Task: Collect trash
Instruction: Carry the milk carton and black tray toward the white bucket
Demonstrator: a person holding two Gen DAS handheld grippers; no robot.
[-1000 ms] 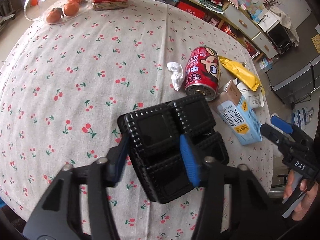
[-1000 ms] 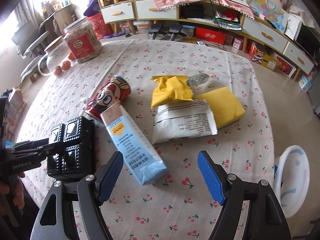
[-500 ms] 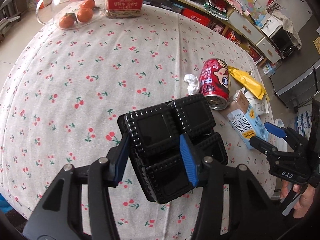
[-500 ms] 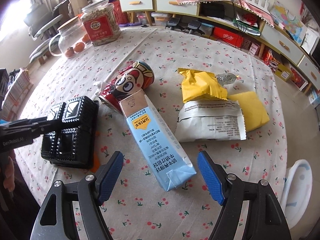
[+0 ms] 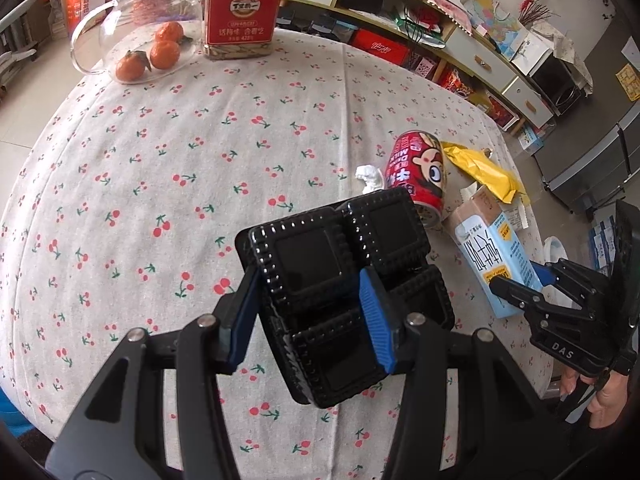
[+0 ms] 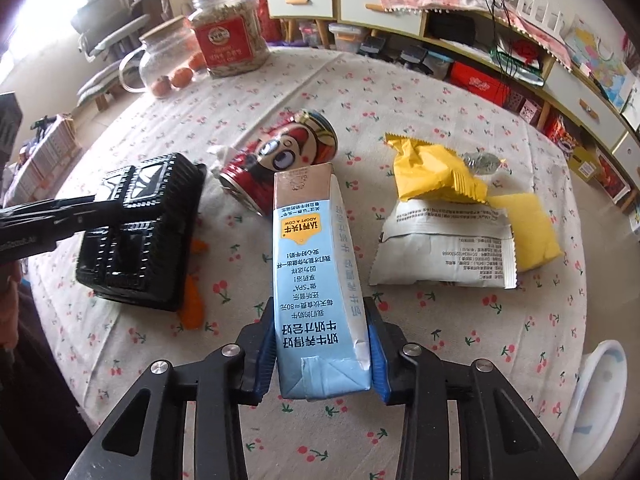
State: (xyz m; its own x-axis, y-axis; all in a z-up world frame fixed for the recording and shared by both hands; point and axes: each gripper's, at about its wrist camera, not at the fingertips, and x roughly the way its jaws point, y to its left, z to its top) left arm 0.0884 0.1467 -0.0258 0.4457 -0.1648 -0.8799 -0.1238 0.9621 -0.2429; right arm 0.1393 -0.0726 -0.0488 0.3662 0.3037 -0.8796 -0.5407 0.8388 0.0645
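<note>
My left gripper (image 5: 310, 316) is shut on a black plastic biscuit tray (image 5: 344, 280) and holds it over the cherry-print tablecloth (image 5: 160, 168); the tray also shows in the right wrist view (image 6: 140, 232). My right gripper (image 6: 320, 344) is shut on the bottom end of a light-blue milk carton (image 6: 312, 272) that lies on the cloth; the carton also shows in the left wrist view (image 5: 488, 252). A red drink can (image 6: 280, 160) lies on its side just beyond the carton's top.
A yellow snack wrapper (image 6: 432, 168), a white wrapper (image 6: 444, 252), a yellow pack (image 6: 528, 232) and a foil scrap (image 6: 482, 162) lie right of the carton. A crumpled tissue (image 5: 370, 178) lies by the can. A glass jug with oranges (image 5: 148, 44) and a seed jar (image 5: 240, 12) stand at the far edge.
My right gripper moved forward and left, then closed on the milk carton's bottom end. My left gripper kept hold of the black tray, with its view tilting up slightly.
</note>
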